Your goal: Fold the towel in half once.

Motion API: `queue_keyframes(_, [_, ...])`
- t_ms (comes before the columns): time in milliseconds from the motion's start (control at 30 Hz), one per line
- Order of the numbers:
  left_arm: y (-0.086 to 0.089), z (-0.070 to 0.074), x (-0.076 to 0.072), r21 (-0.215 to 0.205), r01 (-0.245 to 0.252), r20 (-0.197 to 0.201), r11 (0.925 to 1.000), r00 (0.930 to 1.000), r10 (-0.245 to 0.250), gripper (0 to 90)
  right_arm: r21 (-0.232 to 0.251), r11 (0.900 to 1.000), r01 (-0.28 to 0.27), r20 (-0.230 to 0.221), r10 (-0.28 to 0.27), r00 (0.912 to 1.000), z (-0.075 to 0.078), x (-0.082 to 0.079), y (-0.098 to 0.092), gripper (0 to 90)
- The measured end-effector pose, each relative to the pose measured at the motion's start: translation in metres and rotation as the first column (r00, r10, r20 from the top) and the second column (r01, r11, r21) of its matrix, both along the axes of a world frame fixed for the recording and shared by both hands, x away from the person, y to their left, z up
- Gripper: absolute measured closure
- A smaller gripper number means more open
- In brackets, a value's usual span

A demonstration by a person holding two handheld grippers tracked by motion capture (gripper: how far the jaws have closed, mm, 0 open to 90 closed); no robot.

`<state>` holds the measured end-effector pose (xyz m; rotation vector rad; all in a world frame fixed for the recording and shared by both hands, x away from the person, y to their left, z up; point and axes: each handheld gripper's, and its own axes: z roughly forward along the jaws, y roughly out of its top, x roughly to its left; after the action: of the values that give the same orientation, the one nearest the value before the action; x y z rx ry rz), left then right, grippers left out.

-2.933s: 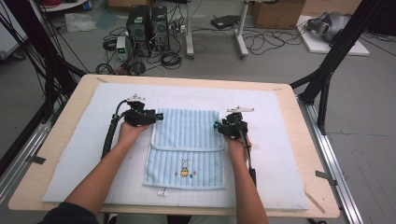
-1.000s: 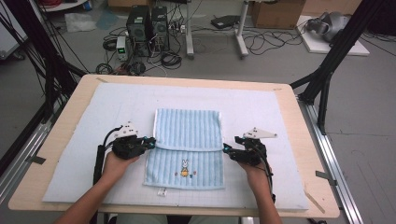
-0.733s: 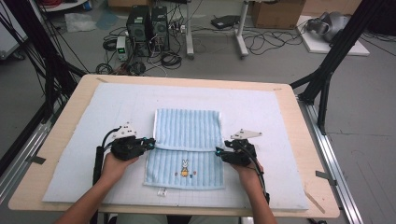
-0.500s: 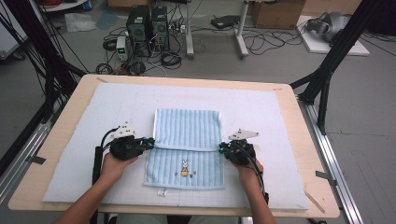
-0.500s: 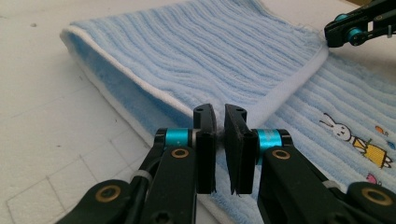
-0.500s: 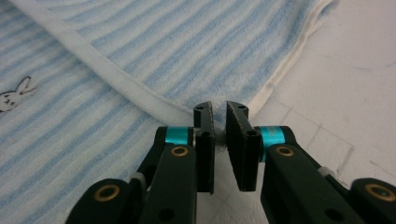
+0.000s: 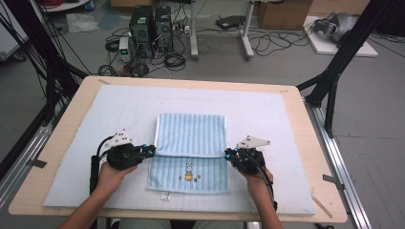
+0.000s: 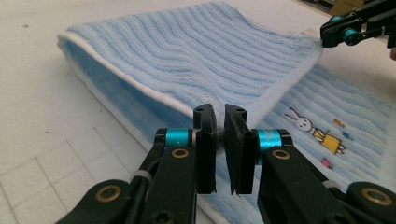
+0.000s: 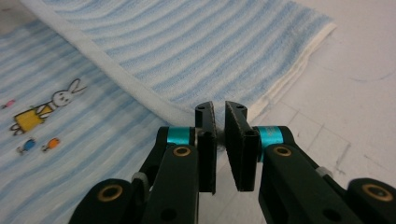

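Now the right gripper (image 7: 228, 153), fingers just closed, pinches the towel's (image 7: 191, 135) folded edge like the left gripper (image 7: 151, 150).

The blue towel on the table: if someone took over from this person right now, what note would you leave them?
Left tongs: shut, pinching the left end of the white hem on the blue towel's top layer.
Right tongs: jaws have just been closing and now pinch the hem's right end.
Towel: it lies on the white mat. The top layer covers the far half, and the near half with the rabbit picture is bare.
Done: both ends of the hem are gripped.
Left: probably carry the hem toward the near edge to finish the fold, then let go.
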<state>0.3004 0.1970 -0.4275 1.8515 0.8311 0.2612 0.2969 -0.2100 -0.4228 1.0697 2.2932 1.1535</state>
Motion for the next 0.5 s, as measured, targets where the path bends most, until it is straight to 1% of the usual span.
queue_keyframes(167, [0.002,0.0,-0.015,-0.011,0.006,-0.005,0.9999,1.0,-0.006,82.6,0.012,1.0,-0.004,0.011,0.004,0.9999,0.004,-0.02,-0.001,82.8])
queue_keyframes(233, [0.002,-0.001,-0.021,-0.01,0.006,-0.008,0.9999,0.9999,-0.006,82.6,0.011,1.0,-0.008,0.006,0.008,1.0,0.004,-0.028,-0.001,82.8])
queue_keyframes(300, [0.003,-0.002,-0.028,-0.001,0.01,-0.008,0.9999,0.9999,-0.01,82.5,0.009,1.0,-0.004,0.005,0.004,1.0,0.003,-0.036,0.0,82.8])
queue_keyframes(333, [0.003,-0.003,-0.032,-0.005,0.007,-0.01,1.0,0.9999,-0.007,82.5,0.008,1.0,-0.003,0.003,0.003,1.0,0.003,-0.041,0.0,82.8])
queue_keyframes(500, [0.004,-0.001,-0.052,-0.004,0.012,-0.006,0.9999,0.9999,-0.013,82.5,0.003,1.0,0.0,0.017,0.0,0.9999,0.004,-0.063,0.001,82.8])
